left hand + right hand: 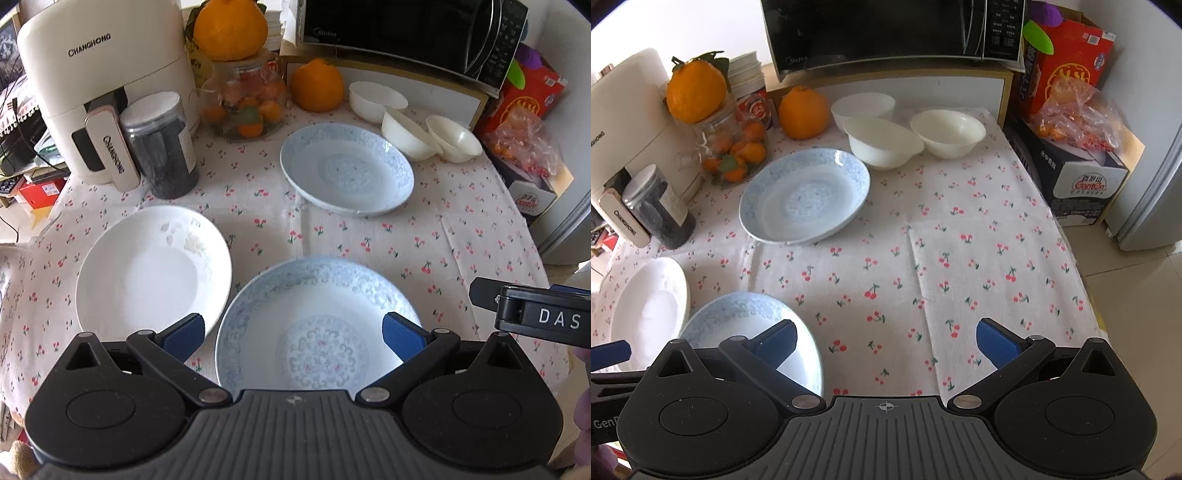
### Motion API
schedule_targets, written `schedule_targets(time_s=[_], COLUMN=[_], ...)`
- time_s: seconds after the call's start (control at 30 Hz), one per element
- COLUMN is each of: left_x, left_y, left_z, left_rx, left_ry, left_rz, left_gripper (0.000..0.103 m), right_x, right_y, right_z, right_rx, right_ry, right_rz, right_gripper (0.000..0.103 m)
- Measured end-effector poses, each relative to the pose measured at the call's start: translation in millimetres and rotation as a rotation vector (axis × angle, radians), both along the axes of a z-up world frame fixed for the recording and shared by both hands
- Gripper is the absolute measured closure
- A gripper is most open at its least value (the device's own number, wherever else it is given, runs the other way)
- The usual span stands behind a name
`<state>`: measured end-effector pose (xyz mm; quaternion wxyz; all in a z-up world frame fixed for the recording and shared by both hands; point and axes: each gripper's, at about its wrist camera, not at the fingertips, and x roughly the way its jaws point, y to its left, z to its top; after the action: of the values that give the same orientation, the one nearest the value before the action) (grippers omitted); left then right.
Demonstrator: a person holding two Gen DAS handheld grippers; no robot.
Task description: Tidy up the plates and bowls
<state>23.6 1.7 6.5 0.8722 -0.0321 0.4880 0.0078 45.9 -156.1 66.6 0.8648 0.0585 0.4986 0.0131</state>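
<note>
A near blue-patterned plate (pixel 317 321) lies on the cherry-print tablecloth, right under my open, empty left gripper (pixel 293 334); it also shows in the right wrist view (pixel 738 317). A white plate (pixel 147 269) lies to its left and shows at the left edge of the right wrist view (pixel 653 306). A second blue plate (pixel 347 170) (pixel 805 195) lies farther back. Three white bowls (pixel 406 133) (pixel 882 140) stand at the back right, one leaning on another. My right gripper (pixel 886 341) is open and empty over bare cloth, right of the near blue plate.
An air fryer (pixel 92 81), a dark jar (pixel 159 144), a glass jar of small oranges (pixel 247 99) and large oranges (pixel 317 86) stand at the back left. A microwave (pixel 886 33) sits behind. Boxes (pixel 1071 155) stand at the right. The table edge (pixel 1086 280) is on the right.
</note>
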Motion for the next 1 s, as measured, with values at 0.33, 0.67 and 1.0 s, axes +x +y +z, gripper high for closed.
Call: schedule_targets(time_s=[0.33, 0.67, 1.0], left_x=[33.6, 68.6, 108.5], left_y=[5.2, 17.1, 30.8], left_z=[3.8, -5.9, -27.5], left_rx=[0.008, 0.023, 0.008], left_ry=[-0.016, -0.012, -0.019], left_rz=[0.004, 0.008, 0.012], left_gripper=[0.0, 0.001, 0.003], right_x=[37.5, 77.2, 118.7], right_y=[-3.0, -4.5, -5.4], right_z=[11.9, -3.7, -42.0], right_rx=[0.018, 0.046, 0.187], right_ry=[0.012, 0.022, 0.038], right_rz=[0.011, -0.003, -0.01], right_gripper=[0.0, 0.0, 0.0])
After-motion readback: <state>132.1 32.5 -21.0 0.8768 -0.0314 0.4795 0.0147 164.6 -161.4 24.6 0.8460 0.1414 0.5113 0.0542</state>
